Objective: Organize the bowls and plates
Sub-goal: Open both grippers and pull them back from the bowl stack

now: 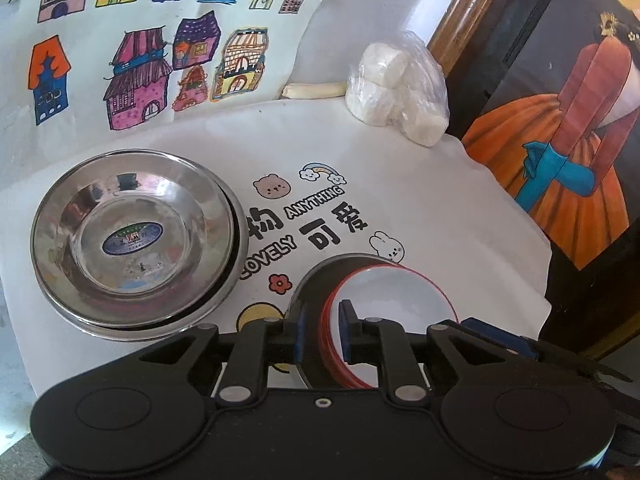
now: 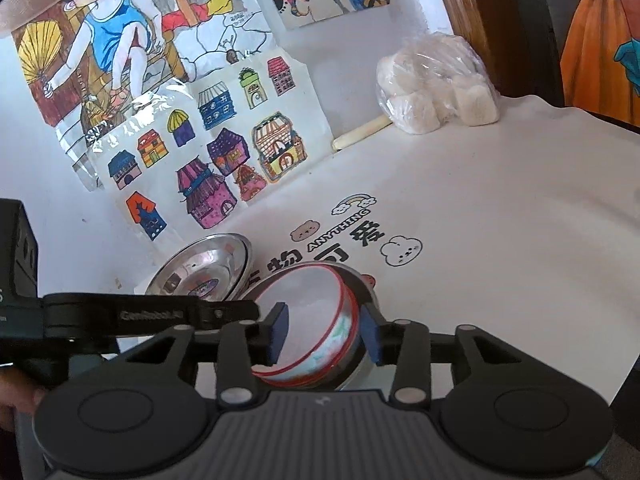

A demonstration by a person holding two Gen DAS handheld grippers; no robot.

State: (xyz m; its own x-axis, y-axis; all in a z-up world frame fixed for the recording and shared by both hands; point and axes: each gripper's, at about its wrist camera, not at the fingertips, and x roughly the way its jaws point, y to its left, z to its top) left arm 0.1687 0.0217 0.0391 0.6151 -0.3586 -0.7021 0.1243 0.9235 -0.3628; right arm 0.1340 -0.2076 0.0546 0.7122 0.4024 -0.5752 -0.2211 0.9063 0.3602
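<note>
Nearest you, your left gripper point(image 1: 323, 334) is clamped on the near-left rim of the white bowl point(image 1: 394, 304); your right gripper point(image 2: 326, 330) straddles its right wall, fingers apart. The bowl sits upright inside a steel bowl point(image 2: 360, 356) on the white cloth point(image 1: 400, 184) printed "ANYTHING". Left lie stacked steel plates point(image 1: 134, 236) with a blue label.

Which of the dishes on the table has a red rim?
The white bowl between the left gripper fingers has the red rim and sits nested in a metal bowl. The stacked steel plates to its left are plain silver.
</note>
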